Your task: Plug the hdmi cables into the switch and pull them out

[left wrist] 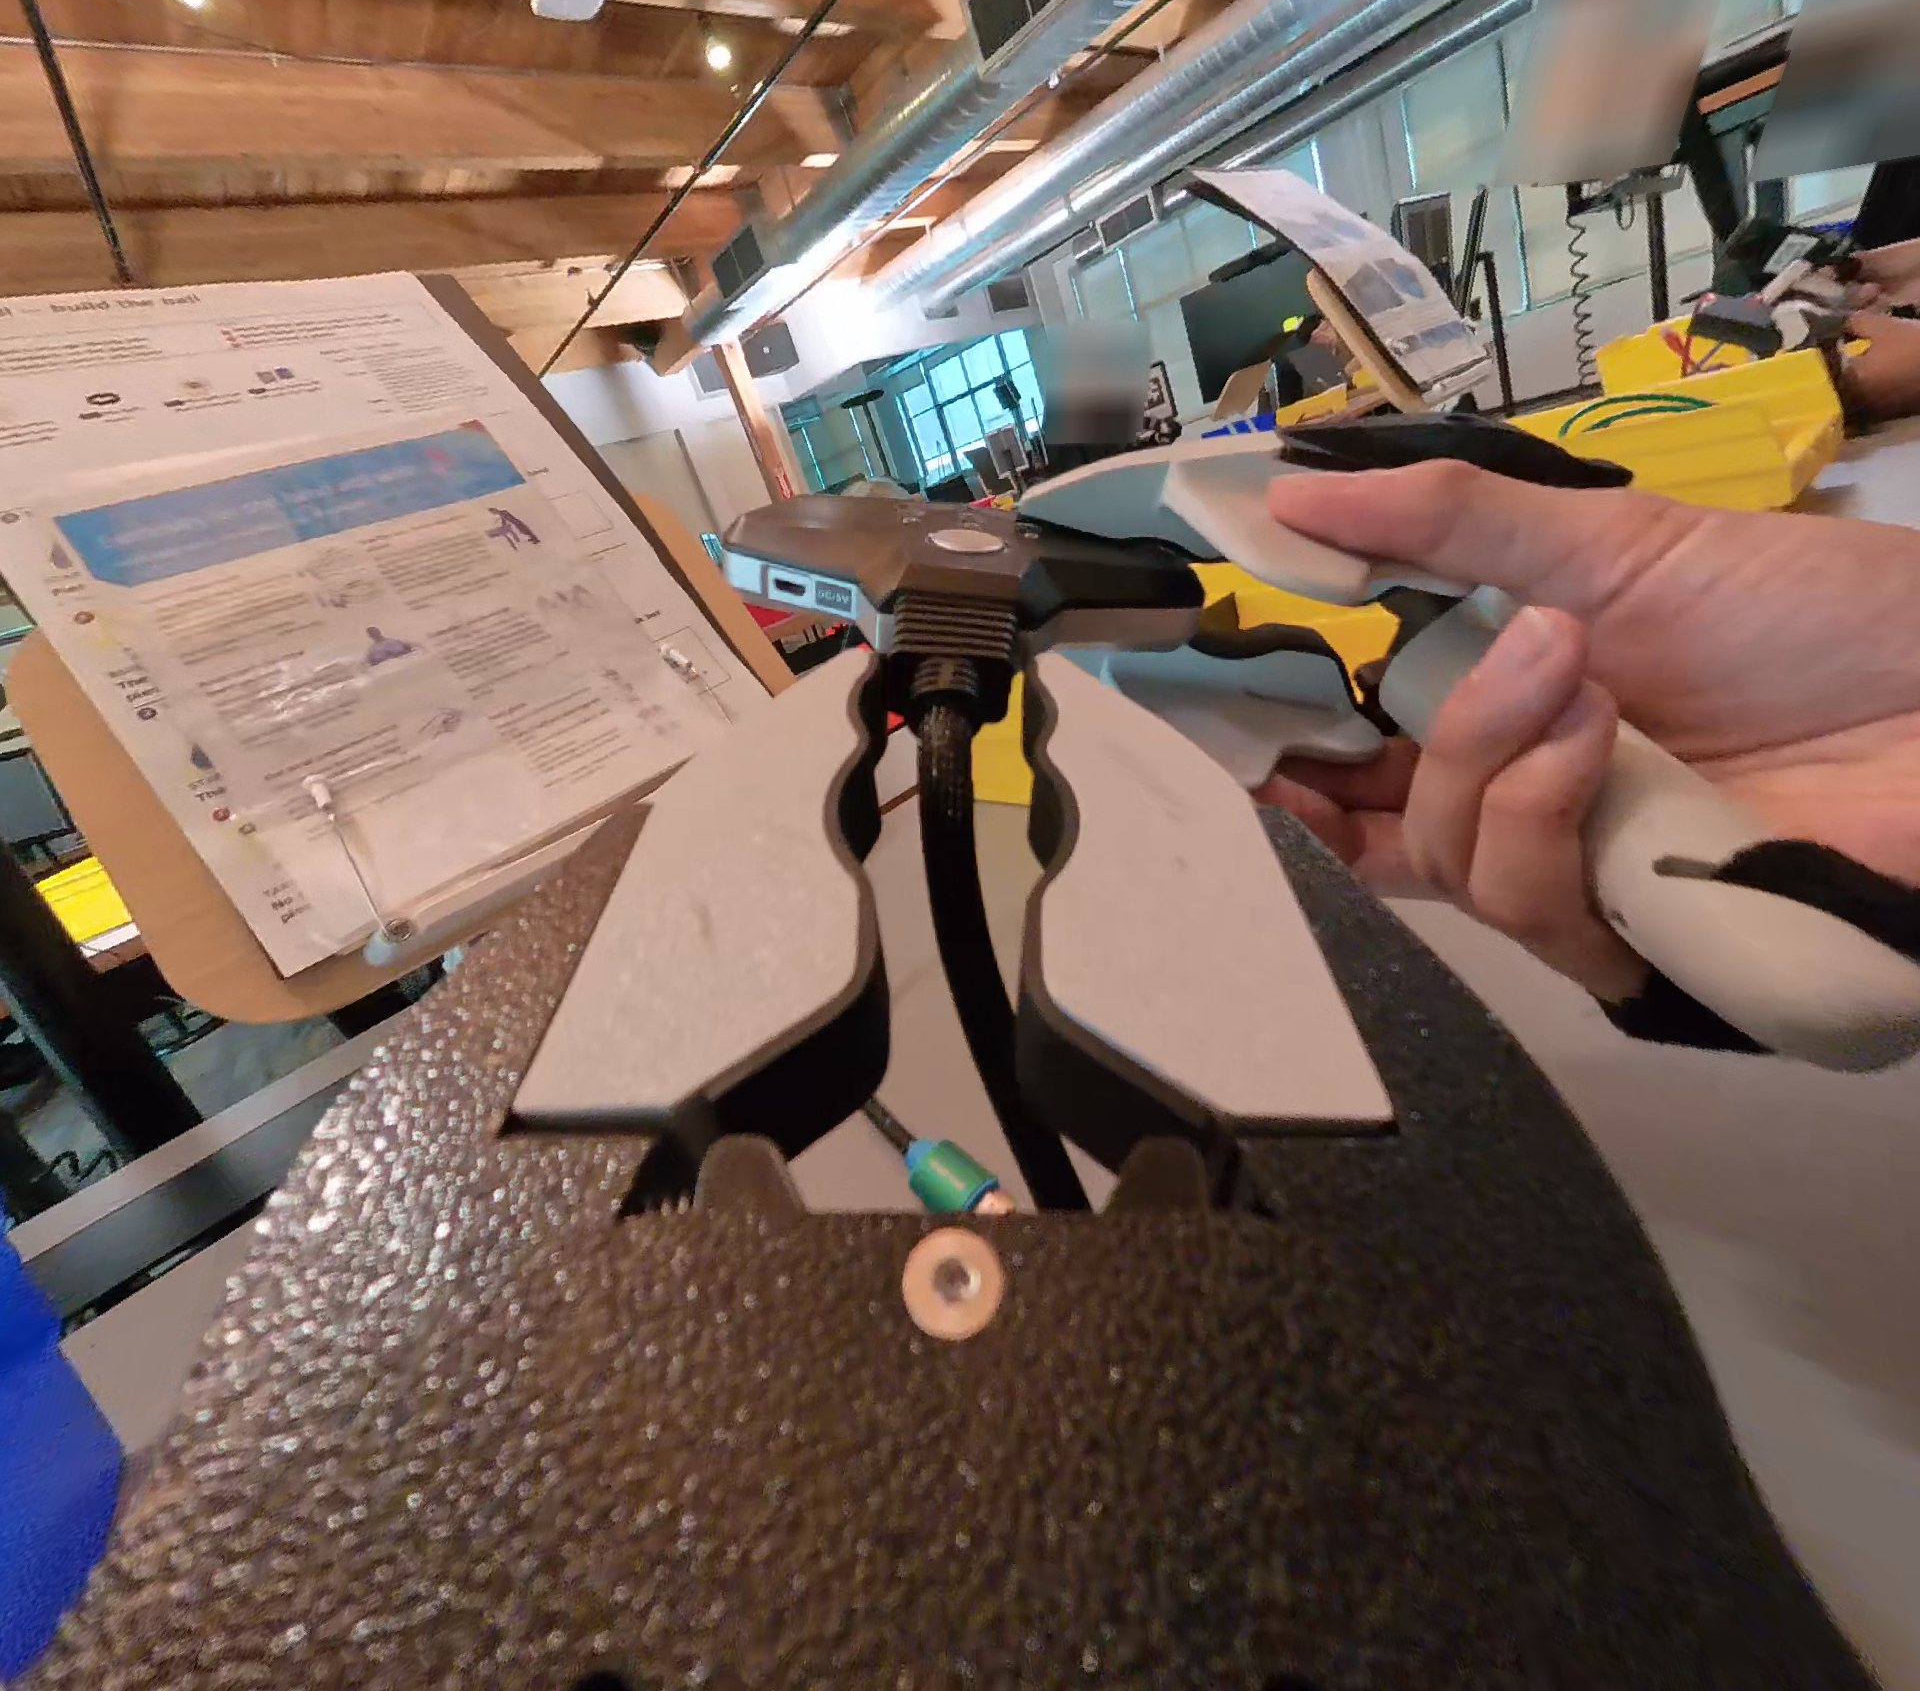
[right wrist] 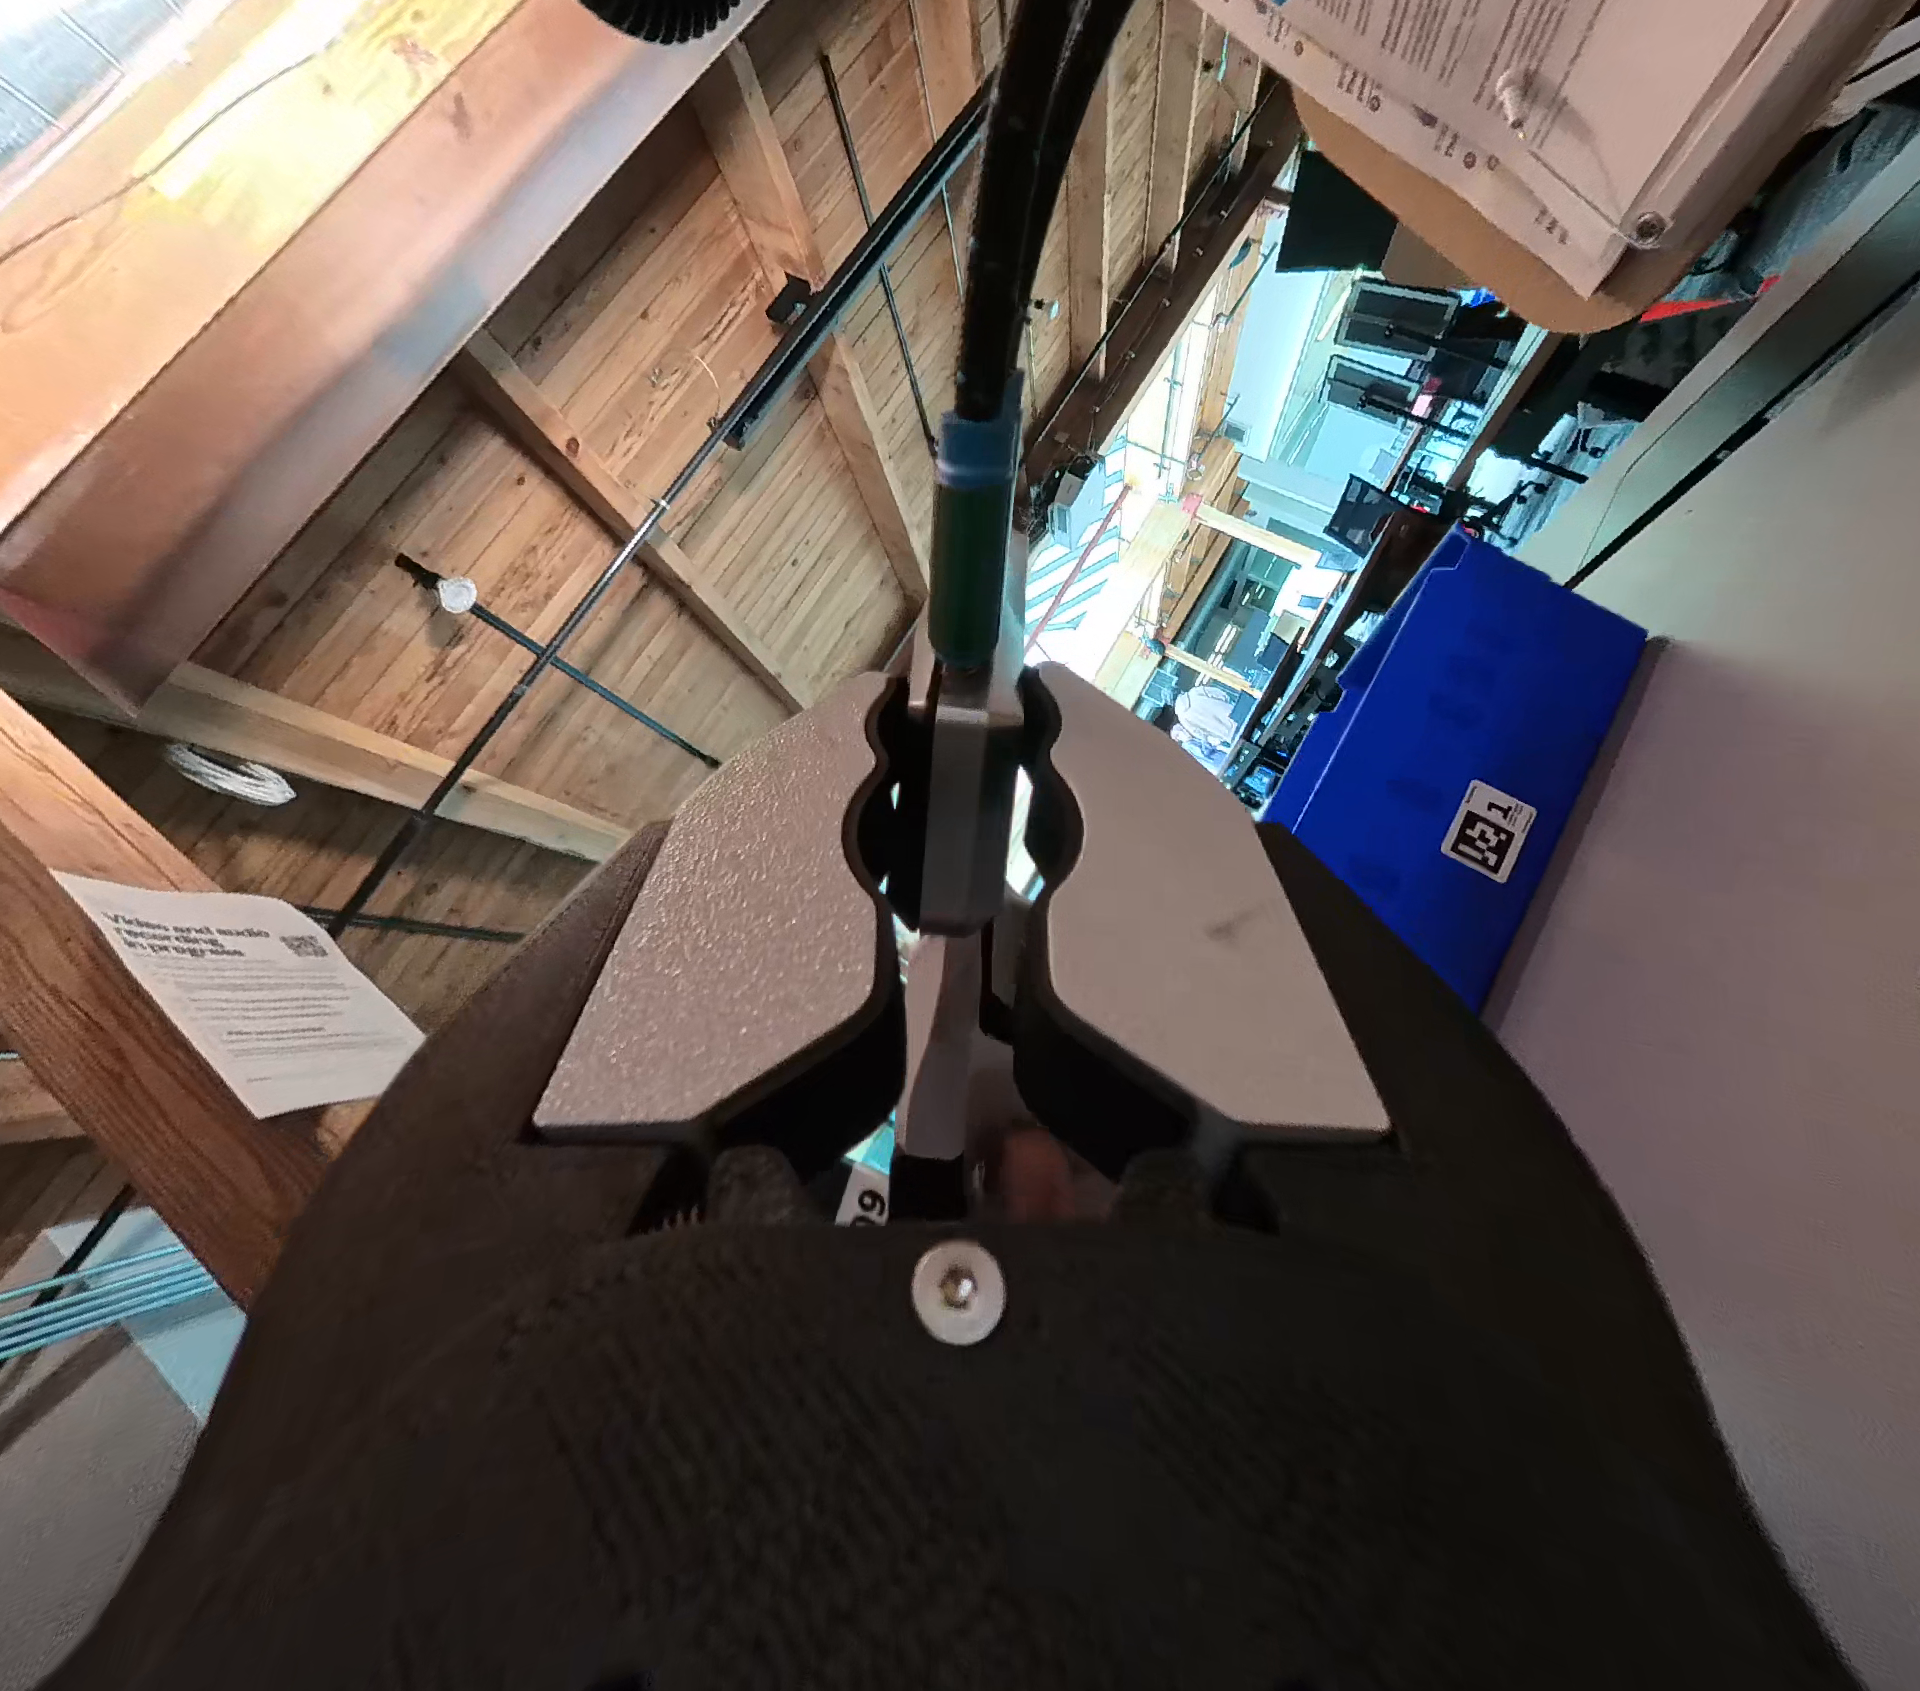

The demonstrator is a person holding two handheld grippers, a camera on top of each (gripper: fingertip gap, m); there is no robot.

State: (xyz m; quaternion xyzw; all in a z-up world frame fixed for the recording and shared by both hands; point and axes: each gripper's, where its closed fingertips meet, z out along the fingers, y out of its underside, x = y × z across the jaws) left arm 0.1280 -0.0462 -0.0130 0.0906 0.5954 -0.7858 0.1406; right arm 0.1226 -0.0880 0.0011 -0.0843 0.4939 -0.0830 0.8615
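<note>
HDMI cable sat plugged into the switch, held in midair by the closed right gripper, while the left gripper straddled its plug without clamping, so next looked like squeezing and pulling straight back.

left: document stand close beside switch | right: hand blocks, seemingly
</note>
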